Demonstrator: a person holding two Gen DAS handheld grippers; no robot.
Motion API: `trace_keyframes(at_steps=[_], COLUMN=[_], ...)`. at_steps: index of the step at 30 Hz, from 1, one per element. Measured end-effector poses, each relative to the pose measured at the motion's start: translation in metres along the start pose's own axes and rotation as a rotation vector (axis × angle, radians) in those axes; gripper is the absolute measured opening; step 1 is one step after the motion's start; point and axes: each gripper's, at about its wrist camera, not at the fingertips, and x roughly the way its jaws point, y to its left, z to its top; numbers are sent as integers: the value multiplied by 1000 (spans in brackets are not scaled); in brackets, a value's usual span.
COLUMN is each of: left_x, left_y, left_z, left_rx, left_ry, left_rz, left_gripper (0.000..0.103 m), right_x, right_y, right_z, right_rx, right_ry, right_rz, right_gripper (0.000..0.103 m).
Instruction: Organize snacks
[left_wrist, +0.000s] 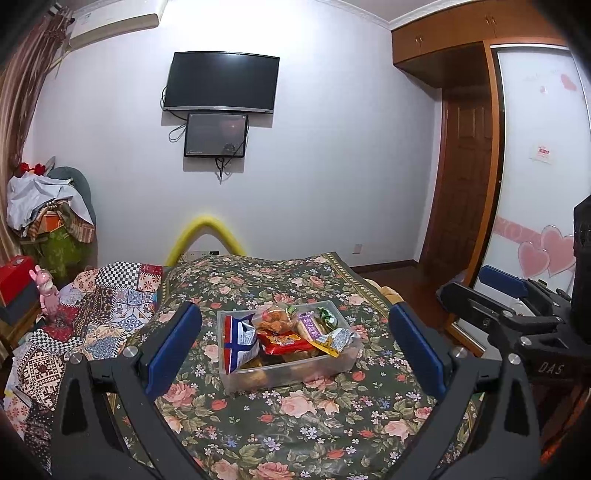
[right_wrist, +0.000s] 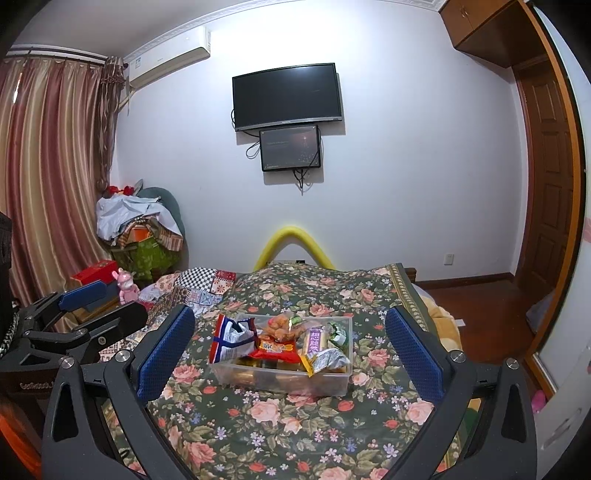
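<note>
A clear plastic box (left_wrist: 295, 371) (right_wrist: 280, 380) sits on the floral bedspread, piled with several snack packets. A red, white and blue bag (left_wrist: 240, 339) (right_wrist: 231, 338) leans at its left end. A red packet (left_wrist: 284, 341) (right_wrist: 275, 349) lies in the middle, with a purple bar (left_wrist: 310, 326) (right_wrist: 316, 341) and a yellow-edged silver packet (left_wrist: 334, 341) (right_wrist: 325, 360) to the right. My left gripper (left_wrist: 295, 343) is open and empty, short of the box. My right gripper (right_wrist: 290, 347) is also open and empty, held back from the box.
The floral bedspread (left_wrist: 288, 417) (right_wrist: 295, 417) surrounds the box. A patchwork quilt (left_wrist: 99, 317) lies bunched to the left. A yellow foam arch (left_wrist: 207, 230) stands at the bed's far end. Wooden floor (right_wrist: 491, 314) and a wardrobe (left_wrist: 535, 166) are on the right.
</note>
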Motion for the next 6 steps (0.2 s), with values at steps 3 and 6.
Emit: trace_keyframes(at_steps=[3, 6], left_x=[0, 2], left_y=[0, 0], left_z=[0, -1], left_rx=[3, 4], left_ry=[-1, 8], left_rz=[4, 4], left_gripper=[103, 103], right_x=[0, 0], right_y=[0, 0], right_z=[0, 1], right_rx=[1, 1], right_ry=[1, 5], right_rz=[-1, 0], right_gripper=[103, 103])
